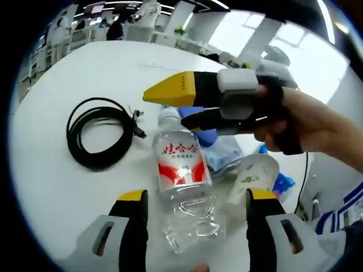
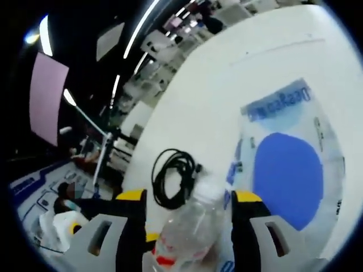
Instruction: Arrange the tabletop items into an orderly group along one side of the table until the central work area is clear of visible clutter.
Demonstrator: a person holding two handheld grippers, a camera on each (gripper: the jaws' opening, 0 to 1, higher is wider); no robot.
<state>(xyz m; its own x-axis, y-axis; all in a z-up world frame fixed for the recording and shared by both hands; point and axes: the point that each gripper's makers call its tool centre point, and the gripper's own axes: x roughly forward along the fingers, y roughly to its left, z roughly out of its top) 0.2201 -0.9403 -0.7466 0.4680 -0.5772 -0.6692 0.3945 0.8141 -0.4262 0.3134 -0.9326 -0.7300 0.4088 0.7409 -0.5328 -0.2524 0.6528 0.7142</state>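
The clear water bottle (image 1: 182,187) lies on the white table (image 1: 51,187) between our left gripper (image 1: 195,207)'s wide-spread jaws. It looks empty, so light, crushable and slick; we'd grip the labelled middle. Our right gripper (image 2: 188,207) also gapes around it, near the coiled cable (image 1: 99,133).

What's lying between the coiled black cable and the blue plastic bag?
The clear water bottle lies between the black cable and the blue bag in the left gripper view, with bare white table beside the cable.
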